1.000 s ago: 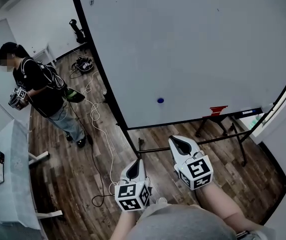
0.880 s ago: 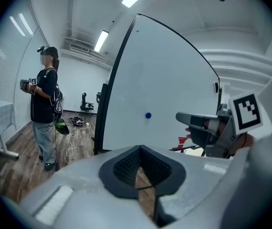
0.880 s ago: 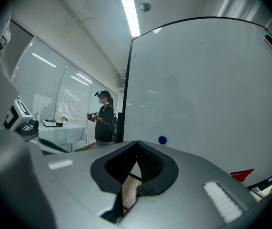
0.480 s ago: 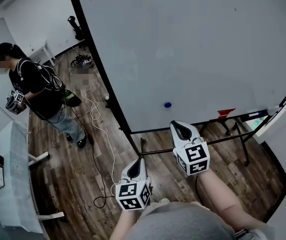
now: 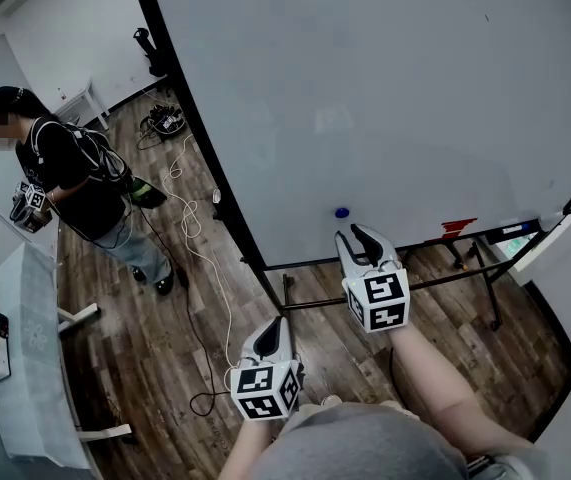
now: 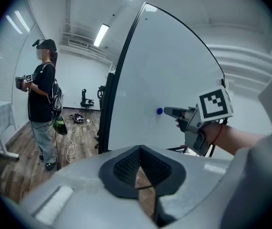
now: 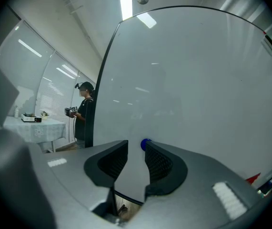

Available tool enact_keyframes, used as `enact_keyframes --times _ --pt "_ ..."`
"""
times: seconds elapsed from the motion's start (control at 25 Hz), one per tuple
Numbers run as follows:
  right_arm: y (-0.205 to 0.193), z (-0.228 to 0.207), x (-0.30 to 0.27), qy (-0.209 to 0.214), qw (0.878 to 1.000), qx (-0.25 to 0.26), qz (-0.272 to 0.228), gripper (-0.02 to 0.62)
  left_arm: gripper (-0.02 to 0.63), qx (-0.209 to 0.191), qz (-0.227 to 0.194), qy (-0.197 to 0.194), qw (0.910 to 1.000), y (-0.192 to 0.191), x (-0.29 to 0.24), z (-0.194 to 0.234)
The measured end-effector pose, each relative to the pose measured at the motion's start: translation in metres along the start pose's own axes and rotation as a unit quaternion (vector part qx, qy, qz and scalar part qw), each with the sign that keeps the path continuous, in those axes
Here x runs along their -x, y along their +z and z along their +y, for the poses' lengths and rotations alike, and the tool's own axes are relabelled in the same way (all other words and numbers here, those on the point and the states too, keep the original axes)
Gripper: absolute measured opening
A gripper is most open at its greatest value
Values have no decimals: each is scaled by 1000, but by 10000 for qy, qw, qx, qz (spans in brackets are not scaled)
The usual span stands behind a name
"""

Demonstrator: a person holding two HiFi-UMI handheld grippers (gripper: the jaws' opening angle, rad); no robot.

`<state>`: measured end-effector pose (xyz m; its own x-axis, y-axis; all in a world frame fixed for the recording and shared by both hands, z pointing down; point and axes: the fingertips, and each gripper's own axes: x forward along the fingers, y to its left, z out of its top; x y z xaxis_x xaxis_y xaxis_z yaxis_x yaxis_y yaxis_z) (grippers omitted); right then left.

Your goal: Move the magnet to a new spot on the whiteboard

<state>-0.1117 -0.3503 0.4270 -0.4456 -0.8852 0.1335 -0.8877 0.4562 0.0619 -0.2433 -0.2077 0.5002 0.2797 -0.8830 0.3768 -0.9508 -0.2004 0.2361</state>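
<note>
A small blue magnet [image 5: 341, 212] sticks low on the big whiteboard [image 5: 385, 98]. My right gripper [image 5: 355, 232] points at it from just below. Its jaws have just been opening and stand open, with nothing between them. In the right gripper view the magnet [image 7: 146, 144] sits just past the tip of the right-hand jaw, and the gripper [image 7: 136, 146] is close to the board [image 7: 197, 80]. My left gripper [image 5: 273, 324] hangs lower and further back, shut and empty. The left gripper view shows its jaws [image 6: 140, 149] together, with the right gripper [image 6: 171, 111] near the magnet [image 6: 159, 111].
A person [image 5: 75, 183] holding grippers stands left of the board's black frame [image 5: 215, 188]. Cables [image 5: 190, 233] trail over the wooden floor. A white table [image 5: 25, 348] is at the far left. The board's tray holds a red item [image 5: 457, 227]; its stand legs [image 5: 295, 303] reach beneath.
My right gripper has moved forward to the magnet and its jaws have parted. My left gripper has shifted a little. The person at the left has barely moved.
</note>
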Motion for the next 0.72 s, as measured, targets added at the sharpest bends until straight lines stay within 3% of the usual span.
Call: enact_keyframes --times 0.16,0.72 --pt "-5 -4 -13 -167 9998 9 68 148 4 8 50 28 10000 -3 -1 7" --pt "-9 -16 -41 -843 9963 3 149 149 3 72 153 83 9998 -10 4 19"
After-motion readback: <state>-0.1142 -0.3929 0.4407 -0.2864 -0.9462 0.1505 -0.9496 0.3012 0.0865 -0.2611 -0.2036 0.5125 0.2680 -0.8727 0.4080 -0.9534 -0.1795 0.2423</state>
